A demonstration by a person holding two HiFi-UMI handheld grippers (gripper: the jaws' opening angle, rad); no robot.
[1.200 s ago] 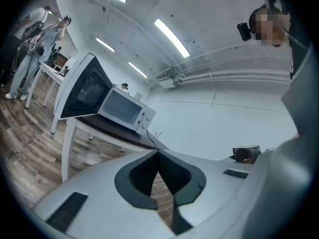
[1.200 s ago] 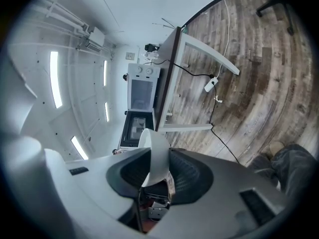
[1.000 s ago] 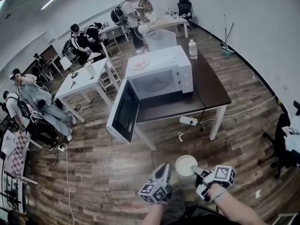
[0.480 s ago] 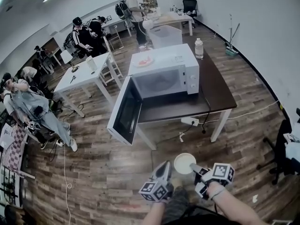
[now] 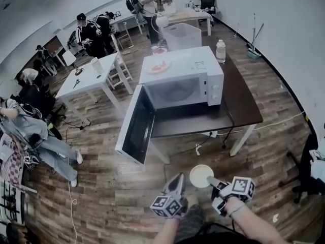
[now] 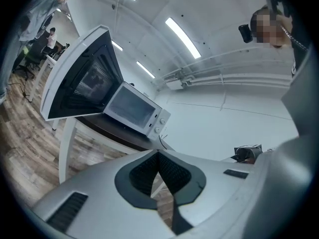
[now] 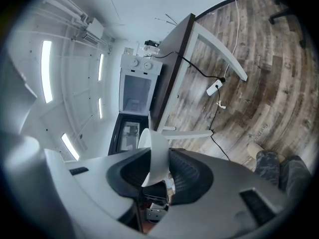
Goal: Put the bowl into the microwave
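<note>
We're in the carry-over part of the job. The dark desk [image 5: 245, 101] with the white microwave [image 5: 203, 70] on it is well ahead of us across the wood floor, and the bowl hasn't got anywhere near it yet. The microwave door [image 5: 133, 127] is swung wide open off the left side, so the cavity is free to load and there's nothing to open first. Our guess for the next move is to walk the bowl up to the front of the cavity, get it up to the height of the opening, clear that hanging door on the left, and slide it in flat before letting go. The white bowl [image 5: 201, 176] sits in the air low in the head view, just in front of us and well apart from the desk. The right gripper [image 5: 211, 182] has it: the jaws are partly closed with the thin bowl wall pinched between the pads, rim sticking out past the tips. The left gripper [image 5: 177, 181] rides just beside it, tips together and holding nothing, not touching the bowl as far as we can tell.
</note>
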